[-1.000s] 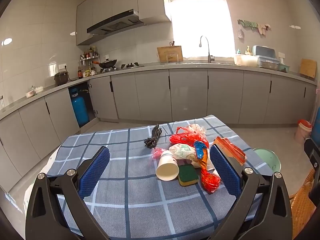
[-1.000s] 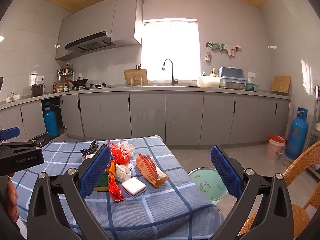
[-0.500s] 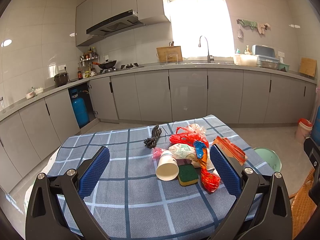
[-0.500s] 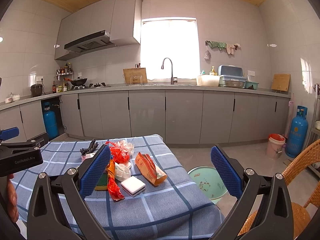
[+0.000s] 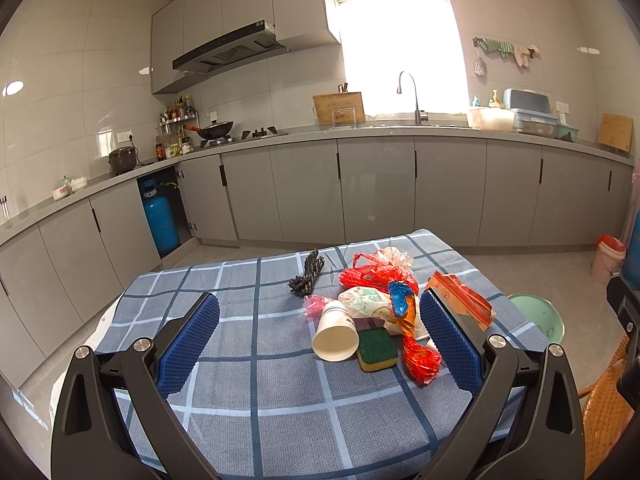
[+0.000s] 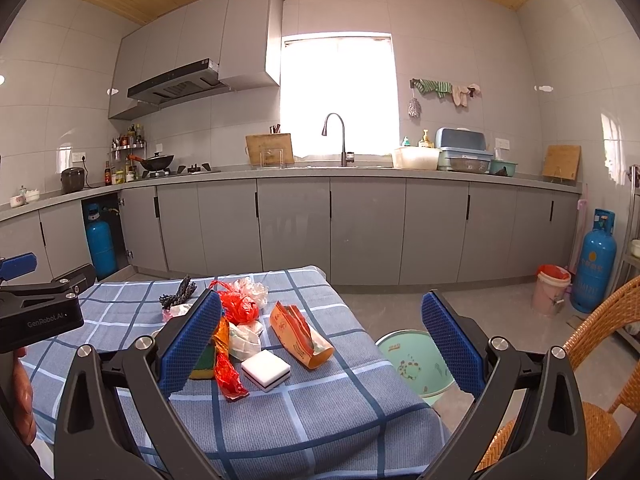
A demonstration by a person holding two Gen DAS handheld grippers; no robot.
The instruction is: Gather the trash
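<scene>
A heap of trash lies on the blue checked tablecloth (image 5: pixel 256 396): a tipped white paper cup (image 5: pixel 335 337), a green-and-yellow sponge (image 5: pixel 377 349), a red wrapper (image 5: pixel 420 356), a red mesh bag (image 5: pixel 374 276), an orange packet (image 6: pixel 300 335) and a white sponge block (image 6: pixel 265 369). My left gripper (image 5: pixel 320 344) hangs open above the table's near side, the cup and sponge showing between its blue pads. My right gripper (image 6: pixel 322 344) is open too, over the table's right edge. A pale green bin (image 6: pixel 416 362) stands on the floor beside the table.
A dark brush (image 5: pixel 308 274) lies behind the heap. Grey cabinets (image 6: pixel 360 232) line the far wall. A blue gas cylinder (image 6: pixel 593 266) and a pink bucket (image 6: pixel 551 288) stand at the right; a wicker chair (image 6: pixel 592 344) is close on the right.
The right wrist view has risen and tilted slightly; the left has barely shifted. Both grippers stay open and the trash has not moved.
</scene>
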